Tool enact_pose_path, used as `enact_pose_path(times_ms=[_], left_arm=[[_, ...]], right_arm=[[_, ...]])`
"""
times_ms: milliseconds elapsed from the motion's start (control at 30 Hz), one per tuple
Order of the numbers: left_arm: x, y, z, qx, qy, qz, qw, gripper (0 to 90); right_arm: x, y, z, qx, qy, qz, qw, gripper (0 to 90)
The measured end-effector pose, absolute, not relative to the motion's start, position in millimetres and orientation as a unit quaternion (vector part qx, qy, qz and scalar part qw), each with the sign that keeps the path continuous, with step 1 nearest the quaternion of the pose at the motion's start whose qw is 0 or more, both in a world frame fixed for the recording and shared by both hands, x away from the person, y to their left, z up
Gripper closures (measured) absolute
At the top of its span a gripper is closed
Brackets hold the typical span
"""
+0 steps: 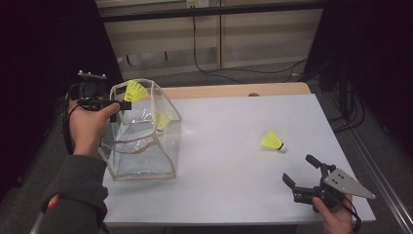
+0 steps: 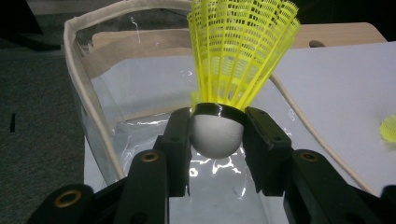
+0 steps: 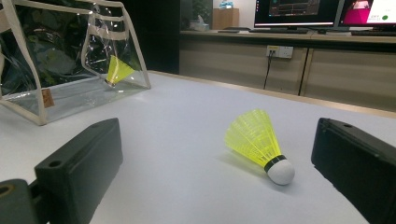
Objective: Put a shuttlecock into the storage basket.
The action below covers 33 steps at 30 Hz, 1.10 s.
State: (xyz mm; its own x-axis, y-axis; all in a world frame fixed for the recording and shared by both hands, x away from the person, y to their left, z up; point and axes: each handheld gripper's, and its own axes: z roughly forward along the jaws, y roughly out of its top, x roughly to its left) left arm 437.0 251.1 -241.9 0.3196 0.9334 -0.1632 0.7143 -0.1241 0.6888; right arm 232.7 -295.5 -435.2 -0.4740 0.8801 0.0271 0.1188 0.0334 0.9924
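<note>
High view first, from the left edge of the table (image 1: 234, 161): the left gripper (image 1: 122, 105) is clamped on a yellow shuttlecock (image 1: 135, 90), held just over the open top of the clear bag (image 1: 141, 146) that stands near the table's left edge. In the left gripper view the jaws pinch the white cork (image 2: 216, 136) from both sides, skirt upward, so its long axis stands roughly upright with the cork nearest the bag's opening, a hold that looks meant for dropping it in nose first. A second shuttlecock (image 1: 163, 120) already lies inside the bag. Toward the right edge, a third shuttlecock (image 1: 272, 141) lies on its side, cork pointing to the right. The right gripper (image 1: 302, 170), near the front right corner, faces it with its jaws spread and nothing between them, seemingly lined up for the next pick.
</note>
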Motion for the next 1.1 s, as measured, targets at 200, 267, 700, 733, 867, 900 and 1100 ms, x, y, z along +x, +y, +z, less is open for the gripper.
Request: enact_pose_path(times_ms=[200, 267, 700, 733, 867, 900, 1100], left_arm=[[438.0, 251.8, -246.2, 0.732, 0.563, 0.159, 0.35, 62.8], [438.3, 251.7, -247.4, 0.733, 0.563, 0.16, 0.346, 62.7], [437.8, 239.7, -240.2, 0.746, 0.545, 0.159, 0.347, 47.4], [437.7, 237.7, -239.1, 0.747, 0.544, 0.158, 0.348, 46.5], [436.8, 229.6, -235.2, 0.753, 0.534, 0.151, 0.354, 43.5], [436.5, 227.4, -234.3, 0.754, 0.532, 0.15, 0.356, 42.4], [434.4, 214.4, -229.2, 0.764, 0.514, 0.137, 0.364, 40.5]], right_arm=[[232.8, -295.4, -435.4, 0.391, 0.639, 0.574, 0.331, 1.9], [232.7, -295.3, -435.4, 0.391, 0.639, 0.574, 0.331, 1.9], [232.9, -295.2, -435.6, 0.391, 0.64, 0.573, 0.331, 1.9], [232.8, -295.1, -435.6, 0.391, 0.64, 0.573, 0.331, 1.9], [232.7, -295.3, -435.3, 0.39, 0.64, 0.574, 0.332, 1.9], [232.7, -295.3, -435.3, 0.39, 0.64, 0.574, 0.332, 1.9], [232.4, -295.5, -434.9, 0.391, 0.639, 0.574, 0.331, 1.9]])
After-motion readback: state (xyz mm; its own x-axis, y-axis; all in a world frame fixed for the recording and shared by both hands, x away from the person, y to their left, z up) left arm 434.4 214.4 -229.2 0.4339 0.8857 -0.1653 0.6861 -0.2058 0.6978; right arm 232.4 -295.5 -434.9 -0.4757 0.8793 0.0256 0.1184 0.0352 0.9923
